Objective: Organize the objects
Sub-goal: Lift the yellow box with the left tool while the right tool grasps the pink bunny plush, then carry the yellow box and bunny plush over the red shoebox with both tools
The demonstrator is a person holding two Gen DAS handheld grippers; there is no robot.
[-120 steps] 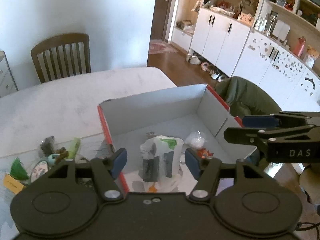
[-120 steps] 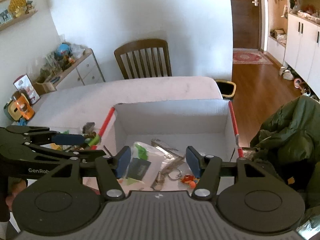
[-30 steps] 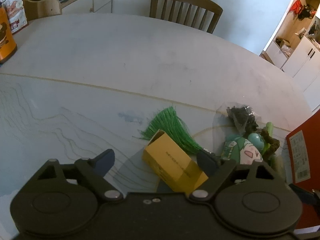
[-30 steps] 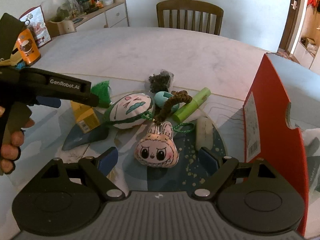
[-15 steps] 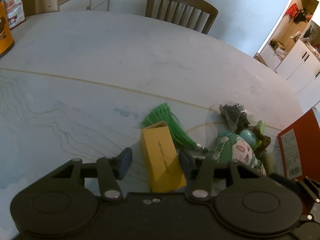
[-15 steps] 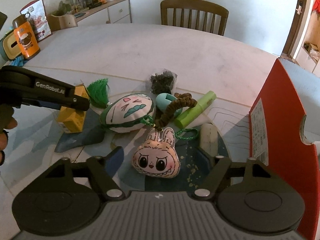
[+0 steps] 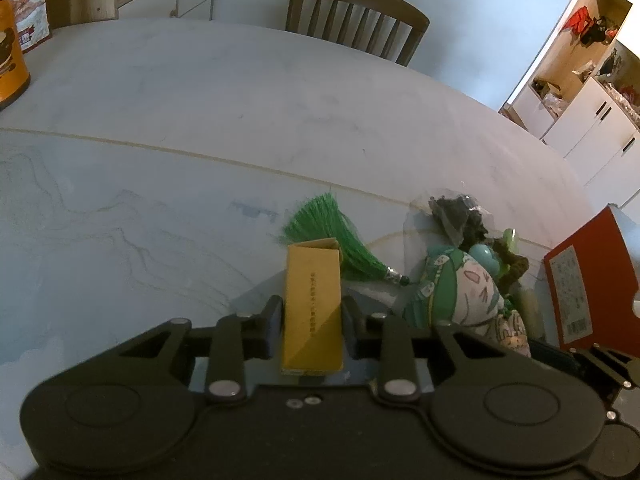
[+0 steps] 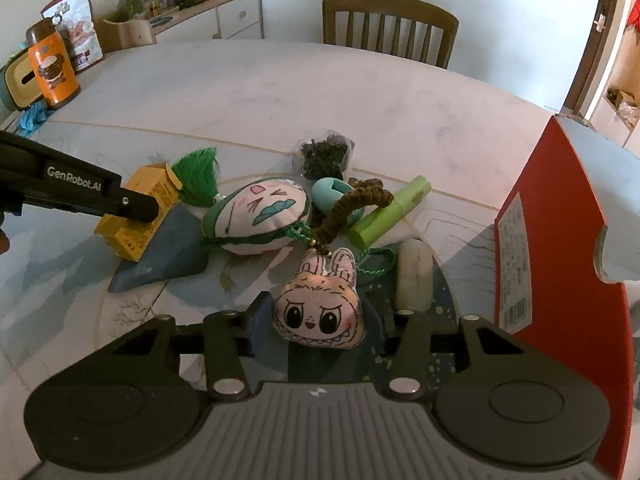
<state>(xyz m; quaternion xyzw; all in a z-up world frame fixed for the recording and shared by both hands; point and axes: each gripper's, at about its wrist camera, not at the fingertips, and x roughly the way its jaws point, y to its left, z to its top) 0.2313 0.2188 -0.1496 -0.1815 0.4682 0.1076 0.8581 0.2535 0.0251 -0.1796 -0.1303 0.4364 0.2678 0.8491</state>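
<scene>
Grippers have both narrowed within the last second: the left gripper (image 7: 312,322) now clamps the yellow box (image 7: 313,304) near the table's (image 7: 200,92) near edge, while the right gripper (image 8: 318,322) closes around but does not visibly pinch the bunny plush (image 8: 320,312), so boxing likely follows.

Matt yellow cardboard box (image 7: 312,307) between the left tongs' (image 7: 312,322) matt black plastic fingers. Soft printed cloth bunny charm (image 8: 321,311) between the right tongs (image 8: 320,322). Beyond them, a silky green thread tassel (image 7: 324,227), smooth marble-look table (image 7: 240,100), wooden chair (image 8: 390,28).
</scene>
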